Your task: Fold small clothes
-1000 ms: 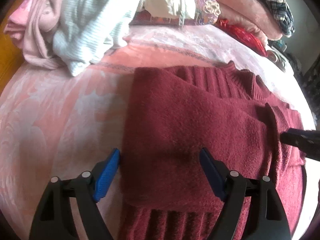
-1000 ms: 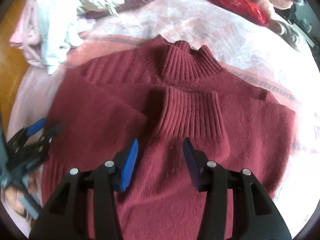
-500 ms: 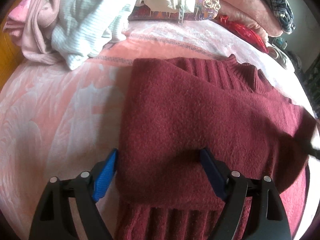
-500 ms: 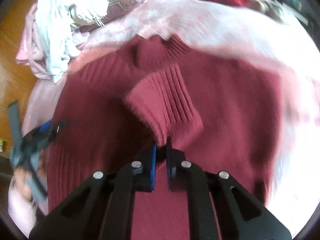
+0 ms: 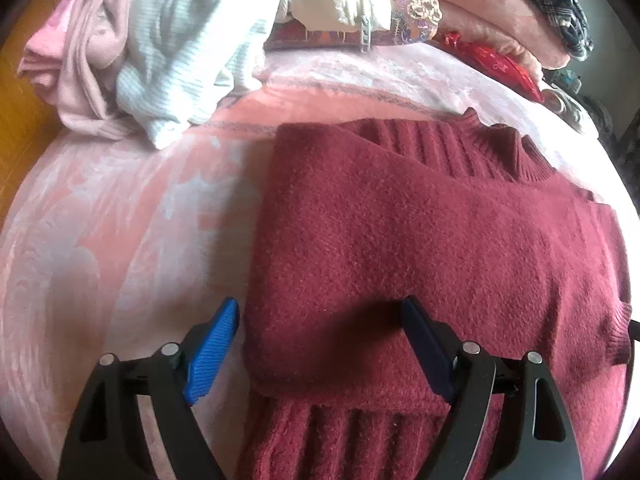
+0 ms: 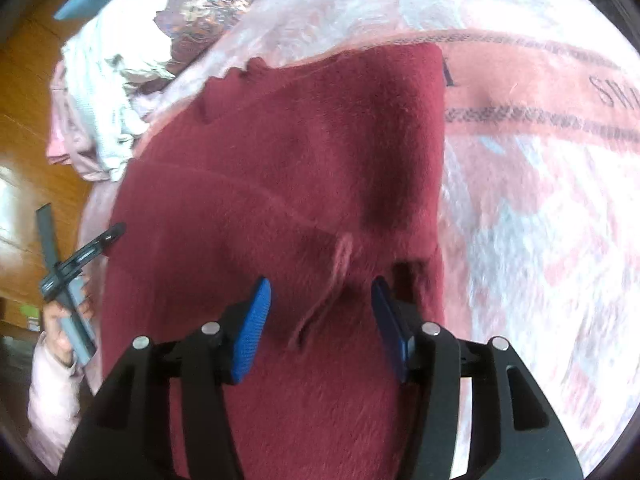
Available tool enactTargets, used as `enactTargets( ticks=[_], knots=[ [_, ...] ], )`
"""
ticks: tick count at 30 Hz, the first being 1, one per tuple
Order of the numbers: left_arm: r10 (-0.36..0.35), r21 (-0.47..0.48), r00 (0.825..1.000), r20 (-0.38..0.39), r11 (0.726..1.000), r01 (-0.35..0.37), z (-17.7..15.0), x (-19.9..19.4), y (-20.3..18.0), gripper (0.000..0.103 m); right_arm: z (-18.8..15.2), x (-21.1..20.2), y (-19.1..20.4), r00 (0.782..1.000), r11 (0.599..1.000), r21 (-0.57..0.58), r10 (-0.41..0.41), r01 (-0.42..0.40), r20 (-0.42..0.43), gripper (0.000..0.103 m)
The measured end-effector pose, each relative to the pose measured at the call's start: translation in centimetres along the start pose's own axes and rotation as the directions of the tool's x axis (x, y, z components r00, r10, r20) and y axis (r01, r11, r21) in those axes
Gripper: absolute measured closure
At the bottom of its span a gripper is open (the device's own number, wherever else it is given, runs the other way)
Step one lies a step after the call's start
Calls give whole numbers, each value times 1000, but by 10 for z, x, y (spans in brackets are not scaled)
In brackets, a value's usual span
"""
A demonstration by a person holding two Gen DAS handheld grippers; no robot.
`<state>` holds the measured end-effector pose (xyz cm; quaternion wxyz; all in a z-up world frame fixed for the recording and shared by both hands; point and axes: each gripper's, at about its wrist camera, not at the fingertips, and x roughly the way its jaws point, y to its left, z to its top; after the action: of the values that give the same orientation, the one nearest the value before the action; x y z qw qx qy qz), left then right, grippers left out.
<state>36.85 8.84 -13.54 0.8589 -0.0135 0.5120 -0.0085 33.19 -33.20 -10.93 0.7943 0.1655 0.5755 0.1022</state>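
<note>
From the left wrist, a fuzzy maroon knit sweater [image 5: 420, 248] with ribbed collar lies folded on a pink patterned bed [image 5: 120, 220]; the left gripper [image 5: 320, 328] tilts steeply down, jaws wide, straddling its near-left edge without pinching. From the right wrist, the right gripper [image 6: 320, 308] hovers over the sweater's [image 6: 260, 200] right side, jaws just reopened about halfway, holding nothing.

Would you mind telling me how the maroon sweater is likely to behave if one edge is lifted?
The maroon sweater would probably droop rather than hold shape: its knit already bends softly over the folded edges. It looks thick and fuzzy, so likely fairly heavy for a small garment and easy to grip. Folded layers may slide apart when only one edge is raised.
</note>
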Motion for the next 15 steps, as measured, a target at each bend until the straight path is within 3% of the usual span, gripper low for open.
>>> enactTargets(
  ticks=[2, 4, 5, 6, 10, 15],
  knots=[
    [-1, -2, 1000, -1, 1000, 1, -1, 1, -1, 20, 2, 12, 0, 999, 1000, -5, -23, 23, -30, 49],
    [2, 4, 1000, 2, 1000, -2, -1, 2, -3, 20, 2, 13, 5, 999, 999, -35, -29, 28, -16, 59],
    [3, 6, 1000, 5, 1000, -3, -2, 2, -3, 20, 2, 12, 10, 1000, 998, -59, -13, 11, -18, 81],
    [3, 5, 1000, 6, 1000, -4, -2, 2, -2, 19, 1, 10, 14, 1000, 997, -75, -19, 18, -10, 91],
    [-6, -19, 1000, 17, 1000, 7, -2, 1, 1, 19, 3, -10, 23, 998, 988, -151, -34, 42, 58, 95],
    [31, -78, 990, 139, 997, -21, 5, -19, 7, 19, 36, -66, 17, 969, 992, -127, 21, 11, 247, 96]
  ],
)
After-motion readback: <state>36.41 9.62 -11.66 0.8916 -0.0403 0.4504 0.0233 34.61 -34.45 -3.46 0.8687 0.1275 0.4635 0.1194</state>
